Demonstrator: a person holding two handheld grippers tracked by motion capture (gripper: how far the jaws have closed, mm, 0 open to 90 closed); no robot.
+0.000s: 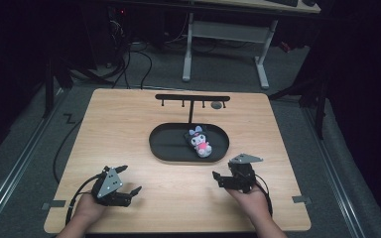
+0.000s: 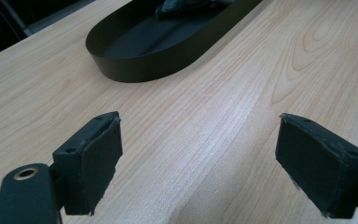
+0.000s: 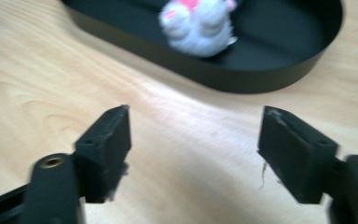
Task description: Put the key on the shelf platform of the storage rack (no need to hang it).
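A small white plush toy (image 1: 199, 143) with a pink dress and dark hood lies in the right half of a black oval tray (image 1: 166, 144) at the table's middle. Its white feet (image 3: 198, 25) show close in the right gripper view, inside the tray (image 3: 279, 70). My left gripper (image 1: 129, 181) rests near the front left of the table, open, jaws empty over bare wood (image 2: 198, 140). My right gripper (image 1: 223, 176) sits at the front right, just short of the tray, open and empty (image 3: 193, 135). The tray's near wall (image 2: 140, 65) stands ahead of the left jaws.
A black T-shaped rack (image 1: 192, 99) with small hooks stands behind the tray; a grey round piece (image 1: 217, 105) hangs near its right end. The wooden table (image 1: 129, 124) has bare room at left and front. A desk frame (image 1: 223, 34) and cables are beyond.
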